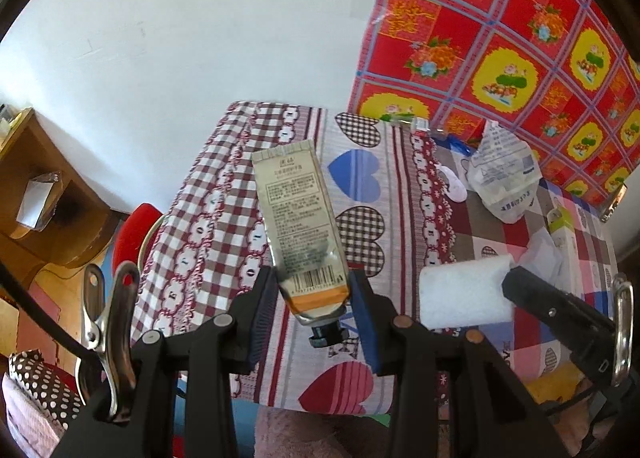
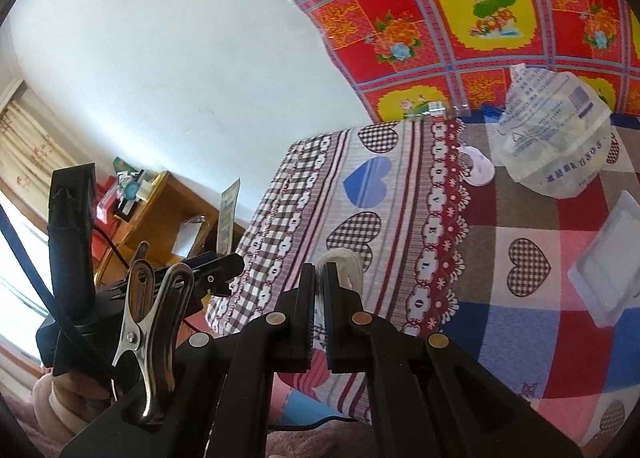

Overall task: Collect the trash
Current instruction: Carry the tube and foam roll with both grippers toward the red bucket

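The left tongs [image 1: 314, 302] clamp the cap end of a flat silver squeeze tube [image 1: 298, 214], its long axis pointing up and away over the patchwork-covered desk [image 1: 400, 186], while beside it the right tongs [image 2: 319, 312], shut, pinch a white folded wad [image 2: 344, 262].

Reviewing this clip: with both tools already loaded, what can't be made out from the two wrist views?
- Trash bin: in neither view.
- Tube label: left wrist view, print too small; cap half hidden behind the left tool.
- White pad: right wrist view shows only its edge beyond the right tool.
- Crumpled plastic bag contents: hidden by folds and print.
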A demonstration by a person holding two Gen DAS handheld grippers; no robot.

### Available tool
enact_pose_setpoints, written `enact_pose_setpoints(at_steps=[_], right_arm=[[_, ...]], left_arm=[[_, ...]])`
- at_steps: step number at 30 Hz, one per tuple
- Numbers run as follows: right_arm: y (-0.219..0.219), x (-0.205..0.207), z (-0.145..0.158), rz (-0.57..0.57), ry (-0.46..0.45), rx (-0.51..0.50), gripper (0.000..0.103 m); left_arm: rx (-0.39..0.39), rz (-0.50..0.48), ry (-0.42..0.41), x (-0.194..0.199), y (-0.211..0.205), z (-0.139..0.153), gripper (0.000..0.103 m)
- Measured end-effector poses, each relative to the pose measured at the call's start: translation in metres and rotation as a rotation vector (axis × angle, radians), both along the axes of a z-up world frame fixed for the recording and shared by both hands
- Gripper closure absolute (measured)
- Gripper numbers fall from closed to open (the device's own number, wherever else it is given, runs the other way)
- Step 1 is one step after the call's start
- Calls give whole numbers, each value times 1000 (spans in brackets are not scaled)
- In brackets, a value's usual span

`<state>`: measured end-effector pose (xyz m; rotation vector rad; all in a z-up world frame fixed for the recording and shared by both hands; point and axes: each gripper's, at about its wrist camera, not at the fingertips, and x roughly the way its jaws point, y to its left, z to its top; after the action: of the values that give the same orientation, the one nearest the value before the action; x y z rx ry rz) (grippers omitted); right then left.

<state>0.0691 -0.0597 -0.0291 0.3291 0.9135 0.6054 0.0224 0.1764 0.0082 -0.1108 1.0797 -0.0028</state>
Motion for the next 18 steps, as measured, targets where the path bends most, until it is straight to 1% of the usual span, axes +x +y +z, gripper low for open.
enact_pose_setpoints(at_steps=[8, 18], right_arm=[[13, 0, 4, 14, -13, -1, 98], [46, 2, 11, 19, -20, -20, 98]], left_arm=[[-3, 31, -3, -3, 21, -2, 63], [-27, 54, -6, -3, 59, -5, 63]])
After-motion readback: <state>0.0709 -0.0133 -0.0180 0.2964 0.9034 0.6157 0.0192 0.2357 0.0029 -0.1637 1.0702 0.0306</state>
